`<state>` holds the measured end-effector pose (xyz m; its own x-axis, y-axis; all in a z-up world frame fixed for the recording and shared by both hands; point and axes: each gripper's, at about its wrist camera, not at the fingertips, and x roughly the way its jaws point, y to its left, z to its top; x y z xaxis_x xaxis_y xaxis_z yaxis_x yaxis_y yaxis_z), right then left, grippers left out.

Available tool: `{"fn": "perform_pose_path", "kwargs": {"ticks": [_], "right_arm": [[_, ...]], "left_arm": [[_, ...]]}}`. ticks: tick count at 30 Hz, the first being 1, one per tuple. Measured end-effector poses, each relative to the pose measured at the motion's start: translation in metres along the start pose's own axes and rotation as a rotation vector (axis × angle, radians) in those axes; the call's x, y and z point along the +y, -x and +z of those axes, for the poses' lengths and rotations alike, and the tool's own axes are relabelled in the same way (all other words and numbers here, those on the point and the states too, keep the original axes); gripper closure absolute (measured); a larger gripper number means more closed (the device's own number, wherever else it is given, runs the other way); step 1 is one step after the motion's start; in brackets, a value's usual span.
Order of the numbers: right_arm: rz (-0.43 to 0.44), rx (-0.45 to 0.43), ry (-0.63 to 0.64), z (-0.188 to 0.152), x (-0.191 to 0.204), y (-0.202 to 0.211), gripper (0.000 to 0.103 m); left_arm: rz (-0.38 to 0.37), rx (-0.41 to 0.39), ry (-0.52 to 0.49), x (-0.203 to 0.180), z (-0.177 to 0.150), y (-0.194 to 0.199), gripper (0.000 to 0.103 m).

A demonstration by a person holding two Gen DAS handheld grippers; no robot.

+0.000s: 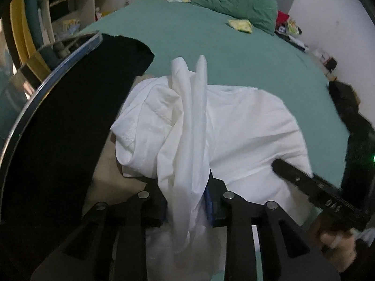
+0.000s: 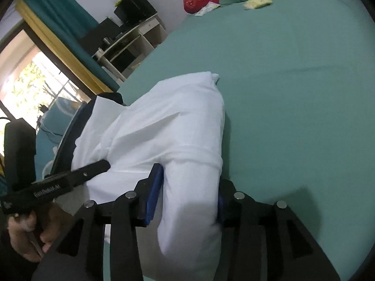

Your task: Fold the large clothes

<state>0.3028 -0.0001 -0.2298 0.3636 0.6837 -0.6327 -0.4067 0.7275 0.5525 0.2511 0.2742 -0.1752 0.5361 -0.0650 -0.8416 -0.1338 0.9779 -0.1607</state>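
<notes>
Left to right:

Black glossy slab with chrome rim (image 1: pixel 58 121), far left in the left wrist view: it sits against the white cotton garment (image 1: pixel 246 126). If you swing cloth that way, it can snag on the rim or drag the black cloth (image 1: pixel 126 53) beyond it.

Your left gripper (image 1: pixel 185 196): jaws part open, with a bunched rope of the white garment running up between the blue pads. I can't tell whether the pads actually press on it. If they don't, a lift slips the cloth and the bundle drops crooked. It's also gathered fabric, not a clean edge, so any fold from here bakes in the twist.

Garment itself: heaped on the near part of the teal-green bed sheet (image 2: pixel 293 93), near the bed's edge, not spread flat. Pulling sideways risks sliding it off the mattress.

Your right gripper (image 2: pixel 189 199): jaws roughly half open, straddling a thick rolled fold of the garment. Grip contact unclear. Closing on that many layers likely catches only the outer ones; the inner ones sag.

The grippers are near each other over the cloth, so watch for finger clash.
</notes>
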Motion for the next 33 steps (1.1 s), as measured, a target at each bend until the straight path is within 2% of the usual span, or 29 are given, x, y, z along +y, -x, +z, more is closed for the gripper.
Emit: {"fn": "perform_pose_path", "kwargs": {"ticks": [5,7,9,12,14,21,27,33], "right_arm": [[-0.046,0.054,0.054,0.005,0.006,0.008,0.049],[-0.064,0.071,0.049,0.009,0.003,0.014,0.044],[-0.102,0.076,0.043,0.01,-0.002,0.025,0.034],[-0.164,0.082,0.046,0.011,-0.01,0.041,0.017],[-0.181,0.082,0.049,0.009,-0.015,0.056,0.014],[-0.233,0.114,0.082,-0.013,-0.022,0.113,0.012],[-0.245,0.125,0.083,-0.027,-0.017,0.142,0.012],[-0.264,0.135,0.073,-0.055,-0.027,0.18,0.012]], "left_arm": [[0.04,-0.012,0.008,0.002,-0.002,0.007,0.069],[0.04,-0.046,0.026,0.002,-0.006,0.02,0.062],[0.081,-0.098,0.03,0.0,-0.01,0.035,0.049],[0.112,-0.142,0.049,0.0,-0.019,0.056,0.046],[0.134,-0.163,0.046,-0.005,-0.025,0.068,0.045],[0.149,-0.217,0.051,-0.028,-0.056,0.116,0.042],[0.146,-0.213,0.085,-0.047,-0.085,0.139,0.042],[0.115,-0.208,0.068,-0.077,-0.114,0.164,0.042]]}}
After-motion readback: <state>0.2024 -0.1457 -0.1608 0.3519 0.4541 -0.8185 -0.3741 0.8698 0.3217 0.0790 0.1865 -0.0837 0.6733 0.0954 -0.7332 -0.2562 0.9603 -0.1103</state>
